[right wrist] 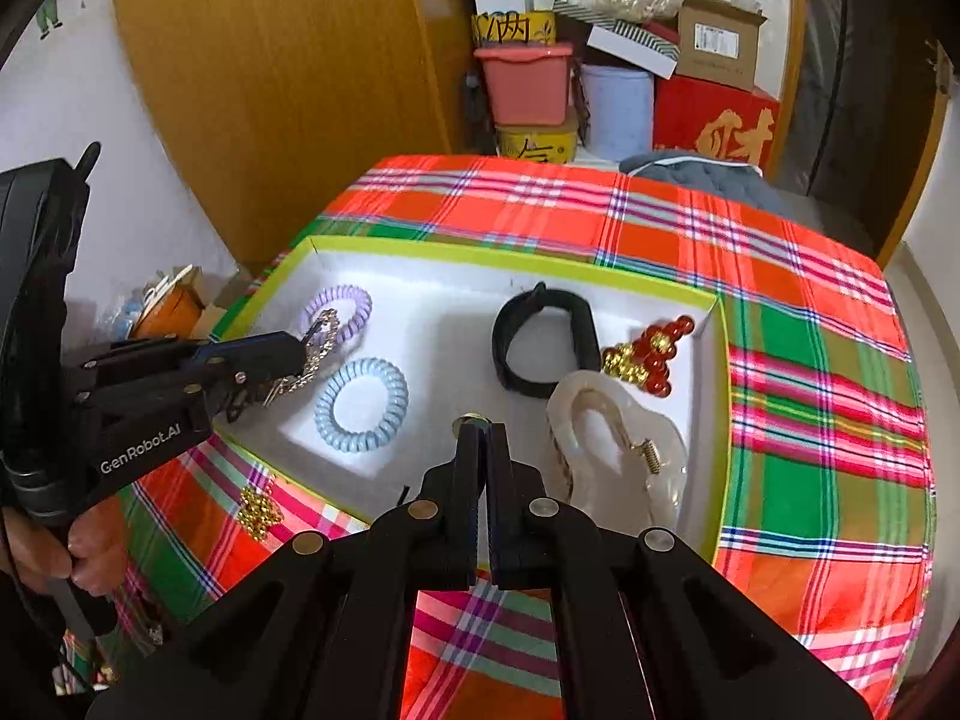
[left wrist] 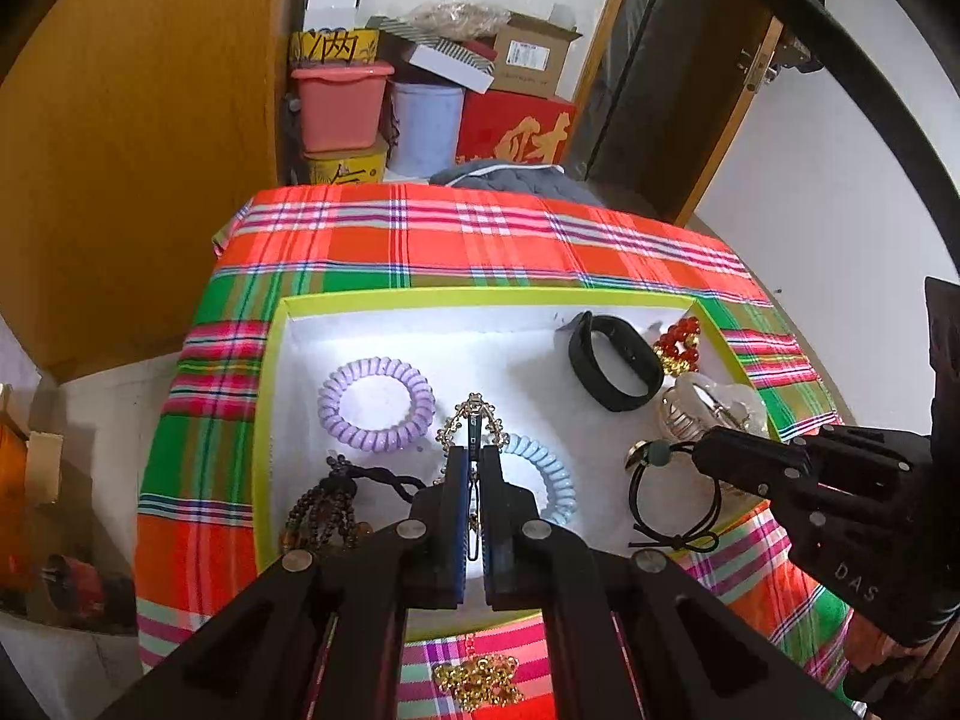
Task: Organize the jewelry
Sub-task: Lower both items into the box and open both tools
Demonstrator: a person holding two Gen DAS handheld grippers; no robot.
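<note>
Rhinestone hair clip (left wrist: 474, 420) sits clamped in the left gripper (left wrist: 474, 462) above the tray (left wrist: 480, 299); right gripper (right wrist: 480, 438) pinches a black hair tie (left wrist: 672, 492) there too.

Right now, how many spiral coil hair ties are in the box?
2. The purple coil tie lies in the box's far left part; the blue coil tie lies nearer, partly hidden behind the left gripper in its own view.

White walls, wooden wardrobe (right wrist: 270, 90), plaid-covered table (left wrist: 480, 240), stacked boxes (left wrist: 516, 120) behind, dark door (left wrist: 678, 72)
</note>
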